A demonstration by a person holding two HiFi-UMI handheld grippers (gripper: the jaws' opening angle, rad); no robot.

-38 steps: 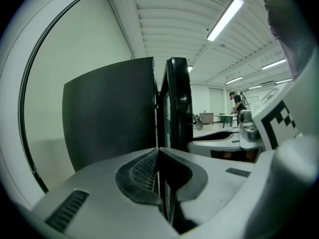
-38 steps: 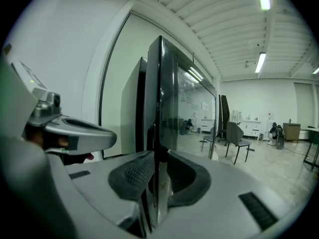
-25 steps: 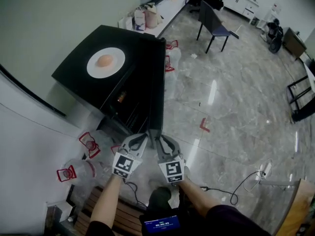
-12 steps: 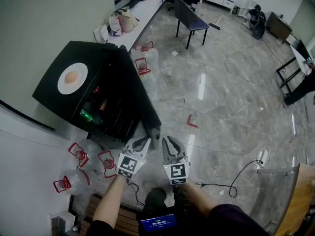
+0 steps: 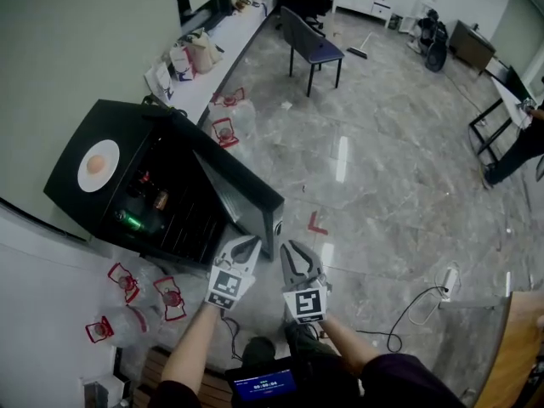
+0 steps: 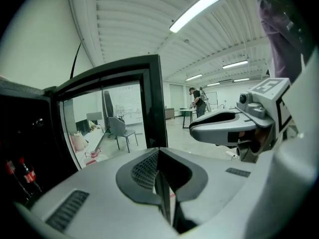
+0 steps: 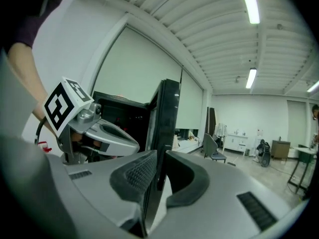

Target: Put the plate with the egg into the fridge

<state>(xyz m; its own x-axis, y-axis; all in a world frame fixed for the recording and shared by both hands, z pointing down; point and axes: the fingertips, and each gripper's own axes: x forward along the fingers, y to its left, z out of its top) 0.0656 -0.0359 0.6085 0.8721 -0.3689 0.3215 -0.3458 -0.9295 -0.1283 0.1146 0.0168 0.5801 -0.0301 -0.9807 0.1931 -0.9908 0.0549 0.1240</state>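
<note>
Fridge door [image 5: 245, 195] swung open, blocking straight ahead; bottles [image 5: 129, 220] crowd shelves [image 5: 183, 228]; open floor [image 5: 382, 185] rightward.

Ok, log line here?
black fridge, door open | white round plate with egg on fridge top | left gripper jaws shut, empty | right gripper jaws shut, empty

floor [image 5: 387, 185]: glossy grey marble | chair [image 5: 310, 45]: dark, standing alone at top centre | desk [image 5: 231, 44]: long, white, along the wall | bags [image 5: 192, 58]: on the desk | tape mark [image 5: 317, 224]: red, on floor | cable [image 5: 406, 311]: black, looping lower right | jugs [image 5: 127, 280]: clear, red-handled, probably water, on floor lower left
</note>
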